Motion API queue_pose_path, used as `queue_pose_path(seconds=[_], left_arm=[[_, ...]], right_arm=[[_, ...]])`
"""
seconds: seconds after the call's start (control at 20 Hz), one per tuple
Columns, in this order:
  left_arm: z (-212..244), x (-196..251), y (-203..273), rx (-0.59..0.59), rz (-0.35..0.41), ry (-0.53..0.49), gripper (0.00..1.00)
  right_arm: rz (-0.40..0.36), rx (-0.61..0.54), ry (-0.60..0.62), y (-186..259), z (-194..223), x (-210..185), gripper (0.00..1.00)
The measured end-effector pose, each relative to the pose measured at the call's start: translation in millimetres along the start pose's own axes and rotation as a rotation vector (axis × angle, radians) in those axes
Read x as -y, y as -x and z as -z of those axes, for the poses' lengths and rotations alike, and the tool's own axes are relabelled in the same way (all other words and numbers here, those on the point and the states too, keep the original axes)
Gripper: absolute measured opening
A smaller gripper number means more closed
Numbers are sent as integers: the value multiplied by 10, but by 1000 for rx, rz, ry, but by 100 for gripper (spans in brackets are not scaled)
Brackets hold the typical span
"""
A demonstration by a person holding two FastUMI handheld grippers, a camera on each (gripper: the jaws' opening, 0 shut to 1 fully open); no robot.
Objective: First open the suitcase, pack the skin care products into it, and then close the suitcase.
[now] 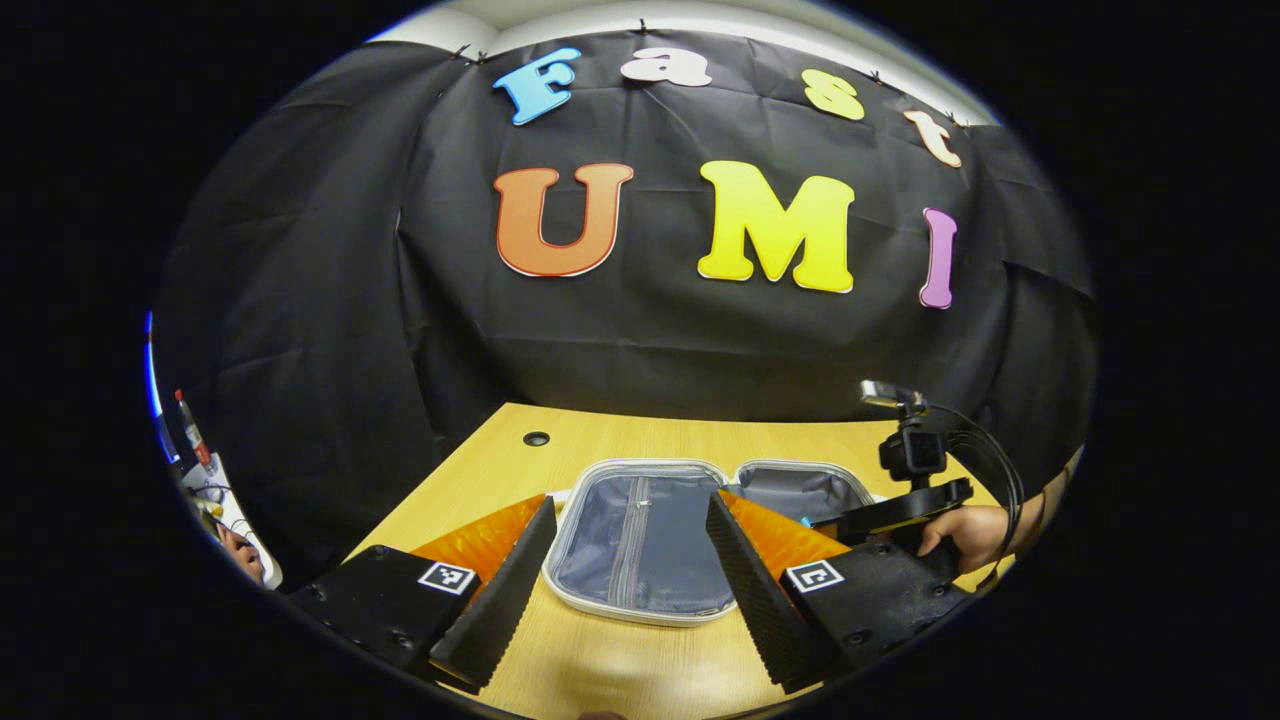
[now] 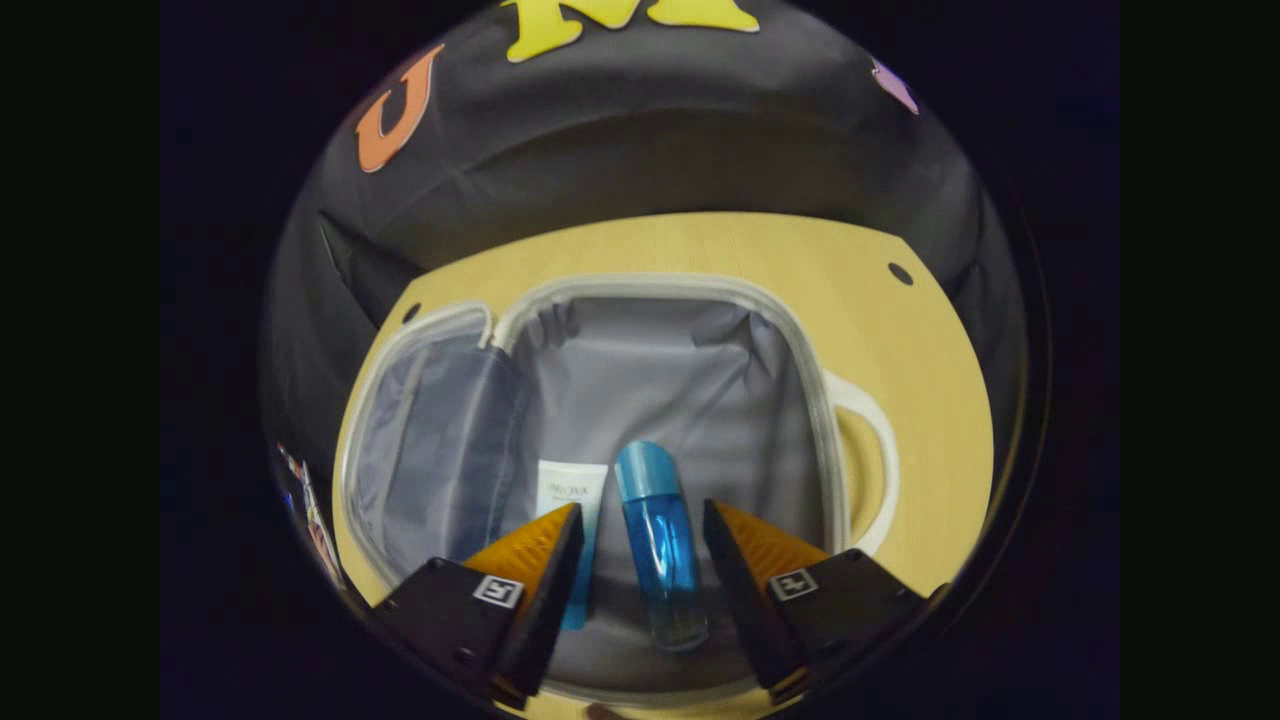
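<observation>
In the right gripper view, the right gripper (image 2: pixel 640 535) is held with its fingers apart and clamped on nothing; between them a blue bottle (image 2: pixel 655 545) is seen lying on the grey lining of the open suitcase (image 2: pixel 790 330), with a white tube (image 2: pixel 572 490) just beside it; in the left gripper view, the left gripper (image 1: pixel 630 535) is likewise spread wide above the wooden table (image 1: pixel 600 670); beyond it the suitcase is laid open, and a hand (image 1: pixel 960 530) is seen farther off.

The left gripper (image 1: pixel 625 560) hangs with its jaws wide apart; the right gripper (image 2: pixel 640 560) likewise, gripping nothing.
</observation>
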State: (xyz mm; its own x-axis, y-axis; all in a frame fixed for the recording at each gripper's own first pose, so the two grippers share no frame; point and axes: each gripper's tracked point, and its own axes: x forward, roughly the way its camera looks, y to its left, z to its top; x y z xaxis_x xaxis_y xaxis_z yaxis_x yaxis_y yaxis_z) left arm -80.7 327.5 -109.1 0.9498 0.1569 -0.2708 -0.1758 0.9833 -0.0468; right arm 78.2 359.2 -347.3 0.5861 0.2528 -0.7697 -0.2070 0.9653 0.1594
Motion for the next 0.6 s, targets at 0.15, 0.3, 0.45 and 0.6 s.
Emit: queue_pose_path(seconds=[0.15,0.3,0.45,0.6], left_arm=[[41,-283,-142,-15,-21,82,96],[18,-597,-421,1,-27,220,98],[253,-873,-709,-65,1,417,98],[569,-1211,-1039,-122,22,602,98]], right_arm=[[-17,173,76,526,-387,9,81],[-34,343,144,1267,-749,97,77],[-26,502,203,2104,-1044,323,77],[44,625,226,2818,-1201,683,82]])
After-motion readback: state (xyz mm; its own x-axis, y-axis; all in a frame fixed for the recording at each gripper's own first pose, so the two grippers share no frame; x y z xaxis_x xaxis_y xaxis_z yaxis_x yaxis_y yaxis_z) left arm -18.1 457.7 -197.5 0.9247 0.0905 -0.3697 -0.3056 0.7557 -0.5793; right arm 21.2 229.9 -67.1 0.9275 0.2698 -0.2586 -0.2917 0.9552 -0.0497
